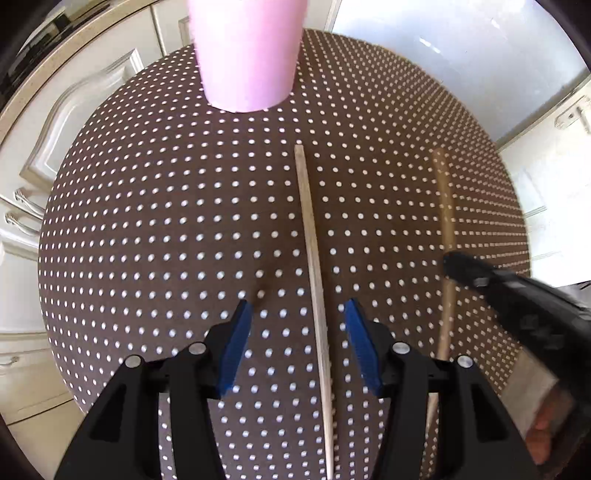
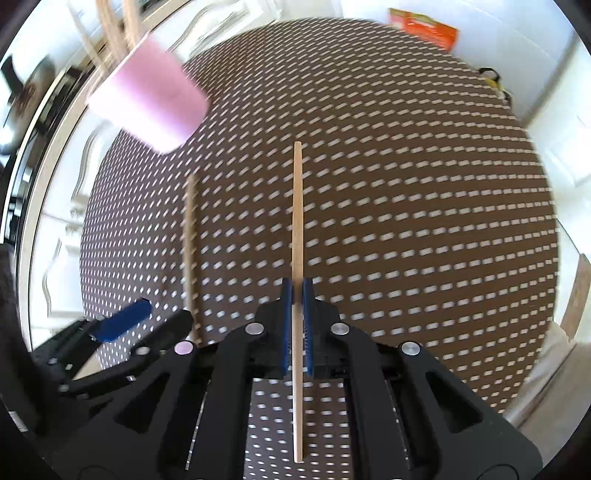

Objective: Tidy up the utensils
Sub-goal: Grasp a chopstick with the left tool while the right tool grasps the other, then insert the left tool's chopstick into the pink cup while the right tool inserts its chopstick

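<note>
A round table under a brown, white-dotted cloth carries a pink cup at its far side. One wooden chopstick lies flat on the cloth. My left gripper hangs over the near part of that stick, open, with the stick between its blue pads and nearer the right one, untouched. My right gripper is shut on a second chopstick, gripped near the middle, its far end pointing away. The right wrist view is blurred and shows the pink cup with several sticks in it, the lying chopstick and the left gripper.
White cabinet doors ring the table on the left. A pale glass panel stands beyond the far right edge. An orange box lies past the table's far side. A person's hand holds the right gripper.
</note>
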{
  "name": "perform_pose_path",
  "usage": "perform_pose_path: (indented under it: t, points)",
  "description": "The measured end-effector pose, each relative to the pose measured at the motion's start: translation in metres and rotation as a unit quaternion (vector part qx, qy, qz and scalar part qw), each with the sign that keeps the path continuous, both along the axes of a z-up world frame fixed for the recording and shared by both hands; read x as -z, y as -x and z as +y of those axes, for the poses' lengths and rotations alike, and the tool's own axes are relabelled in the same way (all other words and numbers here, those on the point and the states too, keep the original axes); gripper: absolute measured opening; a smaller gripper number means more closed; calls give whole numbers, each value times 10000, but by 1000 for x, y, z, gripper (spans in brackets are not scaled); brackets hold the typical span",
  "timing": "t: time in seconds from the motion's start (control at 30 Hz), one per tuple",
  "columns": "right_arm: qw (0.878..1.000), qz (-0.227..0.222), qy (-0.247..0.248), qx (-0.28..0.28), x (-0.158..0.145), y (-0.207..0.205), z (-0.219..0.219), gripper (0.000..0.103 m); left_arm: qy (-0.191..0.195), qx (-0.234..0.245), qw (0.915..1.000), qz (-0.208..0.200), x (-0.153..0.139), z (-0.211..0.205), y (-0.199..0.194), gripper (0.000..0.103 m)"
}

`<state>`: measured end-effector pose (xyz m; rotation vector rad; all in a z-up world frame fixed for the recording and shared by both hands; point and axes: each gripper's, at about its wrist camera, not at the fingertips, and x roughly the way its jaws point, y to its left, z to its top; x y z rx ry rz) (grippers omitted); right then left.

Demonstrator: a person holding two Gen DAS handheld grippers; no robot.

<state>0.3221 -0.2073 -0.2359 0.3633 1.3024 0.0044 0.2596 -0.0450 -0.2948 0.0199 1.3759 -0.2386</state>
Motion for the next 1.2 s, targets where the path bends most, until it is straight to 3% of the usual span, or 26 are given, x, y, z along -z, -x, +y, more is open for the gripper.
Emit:
perform_pose_path:
  t: [0.13, 0.17, 0.2, 0.23, 0.27, 0.37, 0.4, 0.47, 0.6, 0.7, 0.83, 0.97, 1.07, 1.2]
  points:
    - [9996, -135, -45, 234, -13, -2, -19, 6, -345, -306, 9989, -48, 1, -8, -12, 53]
    - [9996, -151, -37, 245, -13, -3, -24, 6, -383, -413, 9984, -22, 1, -8, -14, 49]
    - [9995, -169, -25, 249, -15, -3, -26, 6, -450, -511, 9977, -35, 1, -8, -17, 39]
    - [9995, -195, -23, 258, -18, -5, -27, 6, -567, -600, 9965, -94, 0, -7, -19, 12]
    - [9994, -205, -44, 267, -20, -3, -34, 6, -549, -660, 9963, -91, 0, -5, -21, 6]
    - [9992, -293, -122, 250, -30, 2, -42, 6, -259, -978, 9948, 70, -1, 13, -31, 6]
    - [9991, -351, -111, 224, -18, 2, -34, 6, -262, -1027, 9944, -18, -6, 19, -33, 6]
    - [9979, -616, -109, 148, -31, -2, -27, 6, -149, -1027, 9940, -346, -24, 29, -37, 6]
    - [9912, -1278, -327, 33, -66, -14, -13, 6, 428, -1123, 9891, -857, -67, 49, -48, 6]
    - [9803, -1928, -436, -15, -101, -28, -2, 6, 598, -1232, 9792, -1498, -109, 61, -54, 6]
    - [9621, -2682, -484, -43, -151, -49, 6, 6, 725, -1475, 9554, -2452, -162, 81, -69, 6]
    - [9475, -3167, -418, -146, -188, -65, 17, 6, 931, -1782, 9212, -3333, -202, 86, -75, 6]
    - [9390, -3405, -445, -188, -201, -71, 16, 6, 987, -1959, 8939, -3910, -230, 86, -92, 6]
    - [9332, -3555, -456, -255, -211, -76, 16, 6, 1064, -2025, 8717, -4334, -251, 86, -110, 6]
